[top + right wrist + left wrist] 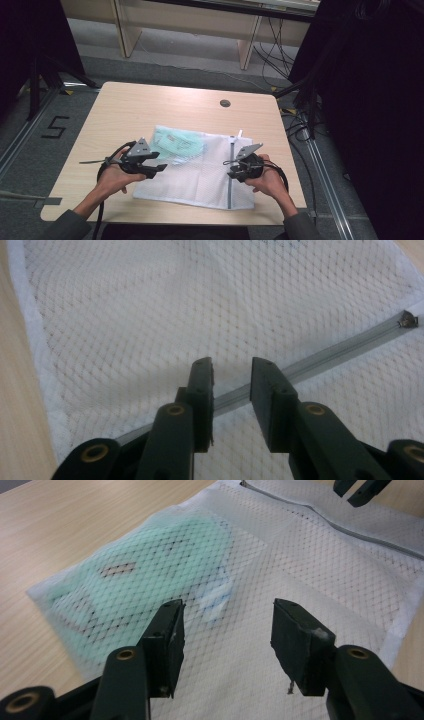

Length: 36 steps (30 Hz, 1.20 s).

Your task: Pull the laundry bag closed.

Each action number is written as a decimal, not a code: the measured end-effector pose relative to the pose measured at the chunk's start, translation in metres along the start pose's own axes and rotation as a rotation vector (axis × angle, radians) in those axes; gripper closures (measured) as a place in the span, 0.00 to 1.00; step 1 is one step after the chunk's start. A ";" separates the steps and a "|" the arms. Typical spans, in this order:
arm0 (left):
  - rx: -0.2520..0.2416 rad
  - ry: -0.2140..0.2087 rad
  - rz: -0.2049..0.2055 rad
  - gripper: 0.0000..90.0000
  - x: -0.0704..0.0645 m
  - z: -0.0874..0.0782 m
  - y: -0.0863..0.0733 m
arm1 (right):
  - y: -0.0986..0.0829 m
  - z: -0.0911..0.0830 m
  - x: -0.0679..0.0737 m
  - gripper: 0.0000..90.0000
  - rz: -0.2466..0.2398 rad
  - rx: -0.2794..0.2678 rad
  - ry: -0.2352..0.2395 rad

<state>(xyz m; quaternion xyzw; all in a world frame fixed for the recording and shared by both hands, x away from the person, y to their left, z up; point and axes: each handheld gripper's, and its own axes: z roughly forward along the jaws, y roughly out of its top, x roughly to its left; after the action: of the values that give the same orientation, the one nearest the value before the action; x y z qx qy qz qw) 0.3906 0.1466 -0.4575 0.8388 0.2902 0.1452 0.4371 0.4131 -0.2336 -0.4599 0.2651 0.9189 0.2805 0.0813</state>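
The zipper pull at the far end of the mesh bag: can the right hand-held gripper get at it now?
Probably yes. The right hand-held gripper hovers open over the zipper, and nothing lies between it and the zipper pull along the mesh bag.

Light wooden rectangular tabletop, rounded at the corners, pale grain running lengthwise. Small round dark grommet set into the wood near the far edge, right of centre. Grey carpeted floor all round. White-painted numeral "5" on the floor left of the table. Pale wooden shelving unit along the back, upright panels reaching the floor. Black cables trailing beneath it at right. Black curtain hanging at far right. Dark tripod legs at far left, yellow-and-black tape beside them.
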 end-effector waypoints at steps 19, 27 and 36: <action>0.003 0.053 -0.067 0.36 -0.001 -0.033 -0.026 | -0.029 -0.015 0.019 0.50 0.093 -0.040 -0.034; 0.006 0.053 -0.084 0.33 -0.006 -0.041 -0.031 | -0.045 -0.023 0.026 0.44 0.095 -0.061 -0.045; 0.022 0.059 -0.068 0.30 -0.012 -0.048 -0.037 | -0.060 -0.027 0.029 0.40 0.105 -0.081 -0.072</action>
<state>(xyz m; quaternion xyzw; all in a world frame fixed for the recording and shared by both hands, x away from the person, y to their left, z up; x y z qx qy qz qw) 0.3439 0.1869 -0.4597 0.8284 0.3331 0.1517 0.4240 0.3541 -0.2726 -0.4710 0.3190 0.8882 0.3118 0.1101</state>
